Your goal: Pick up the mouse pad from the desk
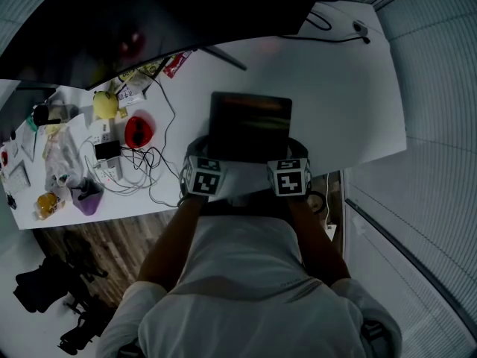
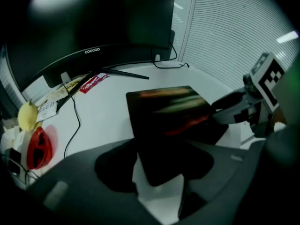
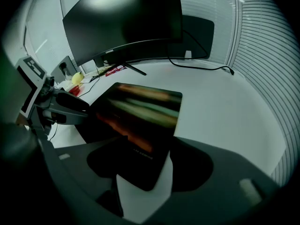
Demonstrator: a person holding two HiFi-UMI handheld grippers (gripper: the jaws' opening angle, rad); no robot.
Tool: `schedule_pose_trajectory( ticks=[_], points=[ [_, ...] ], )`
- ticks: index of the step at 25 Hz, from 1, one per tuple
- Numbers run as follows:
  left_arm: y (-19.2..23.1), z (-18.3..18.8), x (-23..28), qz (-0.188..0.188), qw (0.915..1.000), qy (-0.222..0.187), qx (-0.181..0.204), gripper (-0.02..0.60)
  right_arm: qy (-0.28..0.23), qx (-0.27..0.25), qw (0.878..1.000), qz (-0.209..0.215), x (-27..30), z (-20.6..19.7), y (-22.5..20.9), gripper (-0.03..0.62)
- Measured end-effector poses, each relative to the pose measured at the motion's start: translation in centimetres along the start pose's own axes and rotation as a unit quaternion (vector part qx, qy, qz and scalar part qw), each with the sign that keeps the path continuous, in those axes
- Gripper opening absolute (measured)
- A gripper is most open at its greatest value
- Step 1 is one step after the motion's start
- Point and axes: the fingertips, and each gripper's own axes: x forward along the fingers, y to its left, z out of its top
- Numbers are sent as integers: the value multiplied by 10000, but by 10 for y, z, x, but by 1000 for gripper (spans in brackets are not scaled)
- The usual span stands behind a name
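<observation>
The white desk (image 1: 350, 88) carries the monitor (image 1: 149, 13) along its far side. The dark mouse pad (image 1: 250, 125) lies flat just in front of the monitor. My left claw (image 2: 159, 165) and right claw (image 3: 150, 165) are both spread wide. Each has one of the pad corners farthest from the monitor between its jaws, unpinched. I'd work a jaw under each corner, close both together, then lift level.

The left hand-held gripper (image 1: 200, 155) and right hand-held gripper (image 1: 294, 154) flank the mouse pad (image 1: 250, 124).
</observation>
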Motion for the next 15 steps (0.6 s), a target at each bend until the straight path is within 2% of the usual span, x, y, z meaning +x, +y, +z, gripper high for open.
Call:
schedule_pose_trajectory(
  ticks=[2, 5, 7, 10, 15],
  points=[
    [-1, 4, -1, -29, 10000, -18, -38, 225, 8, 49, 10000, -49, 0, 0, 2, 273],
    [-3, 3, 0, 24, 10000, 60, -26, 221, -10, 47, 10000, -81, 0, 0, 10, 208],
    [-7, 0, 0, 38, 9999, 125, -25, 195, -48, 66, 9999, -74, 0, -1, 16, 153],
    [-16, 0, -3, -41, 10000, 45, -25, 113, -127, 0, 9999, -38, -1, 0, 23, 86],
    [-21, 13, -20, -255, 9993, -250, -95, 88, -539, 100, 9980, 302, -13, 8, 30, 66]
  ],
)
